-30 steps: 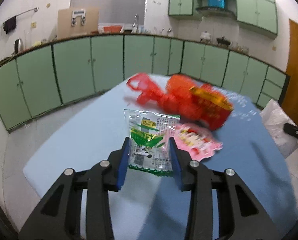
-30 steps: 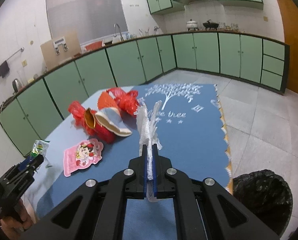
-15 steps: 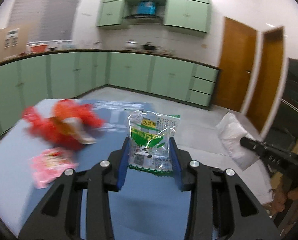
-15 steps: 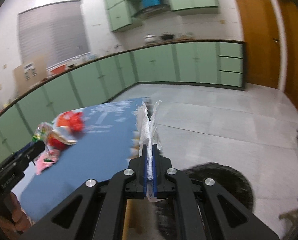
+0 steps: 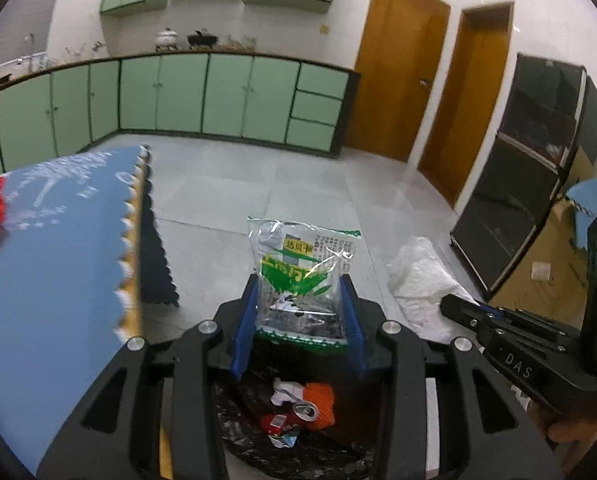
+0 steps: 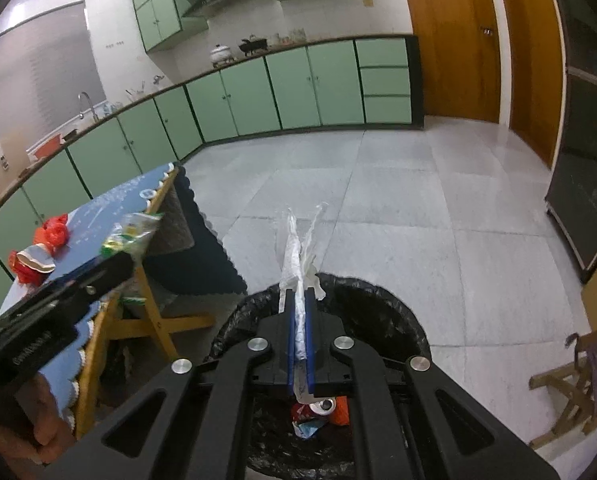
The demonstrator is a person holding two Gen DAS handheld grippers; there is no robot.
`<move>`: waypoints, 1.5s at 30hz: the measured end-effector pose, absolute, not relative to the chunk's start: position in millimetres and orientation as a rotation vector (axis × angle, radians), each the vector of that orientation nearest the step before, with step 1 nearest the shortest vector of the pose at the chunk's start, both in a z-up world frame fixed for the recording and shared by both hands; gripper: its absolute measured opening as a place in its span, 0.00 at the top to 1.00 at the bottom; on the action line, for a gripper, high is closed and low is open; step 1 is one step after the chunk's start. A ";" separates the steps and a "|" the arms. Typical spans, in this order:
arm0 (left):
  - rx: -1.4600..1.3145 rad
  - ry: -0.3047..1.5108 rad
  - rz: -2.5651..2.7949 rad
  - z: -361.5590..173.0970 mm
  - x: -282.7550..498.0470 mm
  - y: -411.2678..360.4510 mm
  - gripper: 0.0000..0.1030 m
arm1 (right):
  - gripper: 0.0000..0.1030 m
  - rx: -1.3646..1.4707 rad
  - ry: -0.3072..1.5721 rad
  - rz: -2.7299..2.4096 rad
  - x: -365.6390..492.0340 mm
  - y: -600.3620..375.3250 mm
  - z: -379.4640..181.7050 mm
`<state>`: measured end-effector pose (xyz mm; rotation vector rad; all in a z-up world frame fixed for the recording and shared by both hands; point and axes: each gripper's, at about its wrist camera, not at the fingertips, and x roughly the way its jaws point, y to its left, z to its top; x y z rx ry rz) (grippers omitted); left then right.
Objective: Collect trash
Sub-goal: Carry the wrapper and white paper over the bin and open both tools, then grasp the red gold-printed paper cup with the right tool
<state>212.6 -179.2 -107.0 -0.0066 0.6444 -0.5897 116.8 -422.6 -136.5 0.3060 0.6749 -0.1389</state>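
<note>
My left gripper point(image 5: 298, 296) is shut on a clear snack wrapper with green print point(image 5: 302, 276) and holds it over the black-lined trash bin point(image 5: 282, 436). My right gripper point(image 6: 298, 300) is shut on a white crumpled tissue point(image 6: 298, 256) and holds it above the same bin point(image 6: 394, 312). The bin holds a can, orange scrap and other trash point(image 6: 322, 408). The right gripper with its tissue point(image 5: 422, 276) shows at the right of the left wrist view. The left gripper point(image 6: 58, 300) shows at the left of the right wrist view.
The table with a blue cloth point(image 5: 50, 248) stands left of the bin, with a red plastic bag point(image 6: 50, 232) and a wrapper on it. Its wooden legs point(image 6: 150, 312) are beside the bin. A dark cabinet point(image 5: 530, 200) and a wooden chair point(image 6: 570, 384) stand to the right.
Both grippers have swung from over the table to above the trash bin, each still holding its piece of trash.
</note>
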 end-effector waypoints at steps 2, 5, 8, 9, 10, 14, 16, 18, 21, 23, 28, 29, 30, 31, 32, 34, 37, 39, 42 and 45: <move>0.001 0.662 -0.592 -115.8 218.4 -186.9 0.61 | 0.96 0.310 0.689 -0.140 120.3 -426.8 -143.5; -0.005 0.681 -0.591 -123.5 225.5 -189.7 0.49 | 0.91 0.322 0.704 -0.142 124.0 -434.0 -152.5; -0.007 0.674 -0.587 -123.0 227.4 -192.0 0.39 | 0.77 0.333 0.704 -0.159 127.1 -440.8 -152.8; -0.009 0.669 -0.586 -121.7 225.8 -191.1 0.38 | 0.76 0.333 0.699 -0.165 128.3 -441.4 -151.0; -0.011 0.664 -0.586 -119.6 227.6 -189.1 0.38 | 0.76 0.333 0.697 -0.166 127.5 -442.4 -150.7; -0.008 0.624 -0.583 -107.2 222.2 -184.7 0.33 | 0.71 0.329 0.680 -0.177 123.6 -440.6 -145.5; -0.013 0.604 -0.581 -100.2 218.5 -180.0 0.32 | 0.62 0.324 0.662 -0.182 121.3 -437.5 -139.2; -0.026 0.583 -0.578 -89.6 215.9 -171.3 0.32 | 0.54 0.314 0.638 -0.190 120.1 -432.4 -130.8; -0.042 0.545 -0.540 -70.8 213.5 -149.8 0.30 | 0.43 0.301 0.601 -0.188 116.5 -425.6 -116.2; -0.037 0.500 -0.493 -56.9 211.4 -124.1 0.28 | 0.35 0.289 0.568 -0.176 116.5 -416.1 -103.0; -0.007 0.415 -0.321 -31.7 205.7 -53.1 0.23 | 0.21 0.271 0.504 -0.102 129.1 -381.8 -72.2; -0.001 0.398 -0.276 -27.7 202.9 -33.6 0.21 | 0.20 0.271 0.493 -0.073 134.0 -370.0 -66.5; 0.005 0.386 -0.234 -25.6 200.2 -17.6 0.20 | 0.18 0.264 0.483 -0.042 139.5 -356.2 -60.9; 0.012 0.378 -0.200 -22.5 197.9 -4.8 0.20 | 0.16 0.255 0.475 -0.021 143.4 -344.2 -56.5; 0.018 0.369 -0.158 -20.4 195.2 12.7 0.18 | 0.14 0.245 0.468 0.003 149.0 -330.1 -51.8; 0.024 0.360 -0.090 -15.9 193.1 42.1 0.17 | 0.11 0.227 0.458 0.067 162.3 -297.0 -43.6; 0.015 0.368 0.010 -12.2 192.3 89.8 0.16 | 0.08 0.200 0.457 0.148 181.8 -247.0 -36.4; -0.001 0.379 0.073 -10.7 195.0 123.1 0.13 | 0.07 0.188 0.459 0.206 196.4 -210.4 -33.9; -0.029 0.398 0.148 -9.6 199.8 169.0 0.13 | 0.06 0.185 0.487 0.284 218.9 -160.1 -35.3; -0.047 0.420 0.213 -11.5 205.7 206.6 0.12 | 0.06 0.157 0.517 0.348 238.0 -116.4 -40.6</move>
